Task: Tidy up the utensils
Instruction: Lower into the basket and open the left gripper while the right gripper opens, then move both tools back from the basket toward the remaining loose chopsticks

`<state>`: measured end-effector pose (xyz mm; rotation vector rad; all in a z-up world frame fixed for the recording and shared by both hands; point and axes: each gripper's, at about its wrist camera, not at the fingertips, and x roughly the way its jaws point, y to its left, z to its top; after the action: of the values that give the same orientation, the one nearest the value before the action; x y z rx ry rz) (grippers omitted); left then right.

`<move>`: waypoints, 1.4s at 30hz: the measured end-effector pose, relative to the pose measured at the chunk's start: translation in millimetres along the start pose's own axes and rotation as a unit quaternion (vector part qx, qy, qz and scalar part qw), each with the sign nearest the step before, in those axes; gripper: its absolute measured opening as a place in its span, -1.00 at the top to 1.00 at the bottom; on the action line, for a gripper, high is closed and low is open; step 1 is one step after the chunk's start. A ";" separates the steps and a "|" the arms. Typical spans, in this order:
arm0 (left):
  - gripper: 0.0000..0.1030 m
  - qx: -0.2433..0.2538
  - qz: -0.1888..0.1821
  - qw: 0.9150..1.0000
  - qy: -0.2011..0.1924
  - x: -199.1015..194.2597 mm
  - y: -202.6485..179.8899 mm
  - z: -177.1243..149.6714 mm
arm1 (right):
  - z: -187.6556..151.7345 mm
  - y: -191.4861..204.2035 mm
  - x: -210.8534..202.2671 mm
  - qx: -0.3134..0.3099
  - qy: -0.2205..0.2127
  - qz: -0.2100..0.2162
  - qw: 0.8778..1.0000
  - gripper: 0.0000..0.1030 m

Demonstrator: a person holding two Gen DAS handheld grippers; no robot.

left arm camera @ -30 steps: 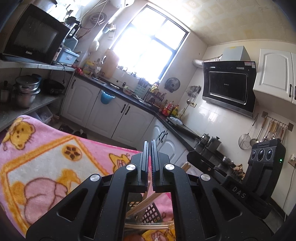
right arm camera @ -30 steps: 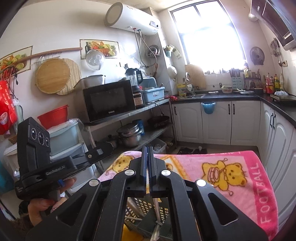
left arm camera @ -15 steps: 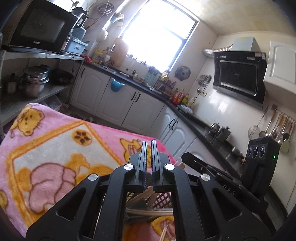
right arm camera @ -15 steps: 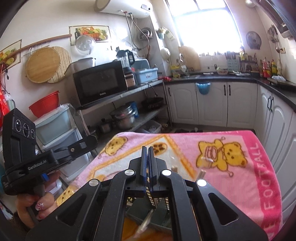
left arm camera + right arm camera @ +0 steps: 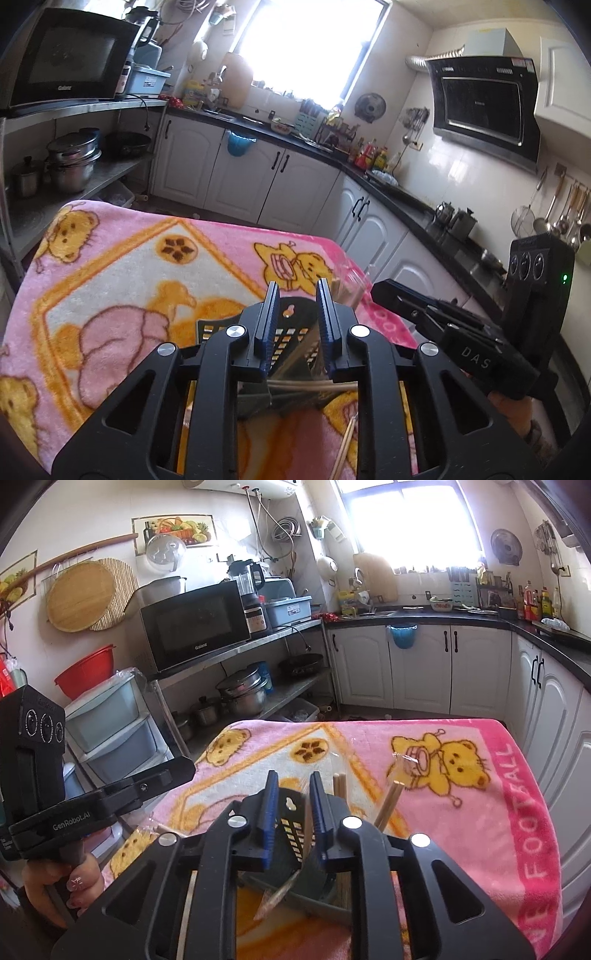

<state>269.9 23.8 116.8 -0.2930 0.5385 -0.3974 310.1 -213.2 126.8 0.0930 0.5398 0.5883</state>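
The dark perforated utensil holder (image 5: pixel 295 834) stands on the pink bear blanket (image 5: pixel 461 775) toward its near edge, wooden chopsticks (image 5: pixel 388 805) leaning out of it and more lying loose beside it (image 5: pixel 345 443). Both the left gripper (image 5: pixel 295 317) and right gripper (image 5: pixel 291 801) hover over it with jaws parted, holding nothing. I judge 2 risks: a descending jaw could tip the light holder on the soft cloth, or the 2 grippers could collide above it.
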 end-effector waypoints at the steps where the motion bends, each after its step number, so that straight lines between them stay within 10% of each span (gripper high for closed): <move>1: 0.65 0.003 0.000 1.000 0.002 -0.4 -0.9 -0.8 | -1.4 -0.1 -2.0 0.002 0.002 0.001 1.000 0.45; 42: -0.79 0.073 -0.013 0.997 0.003 -51.2 -48.3 -46.0 | -64.3 -8.3 -65.2 -0.012 0.040 -0.037 0.998 0.01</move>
<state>190.6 -4.0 119.2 -0.1583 0.5090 -0.4602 236.1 -260.4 99.5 0.0273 0.6115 0.5278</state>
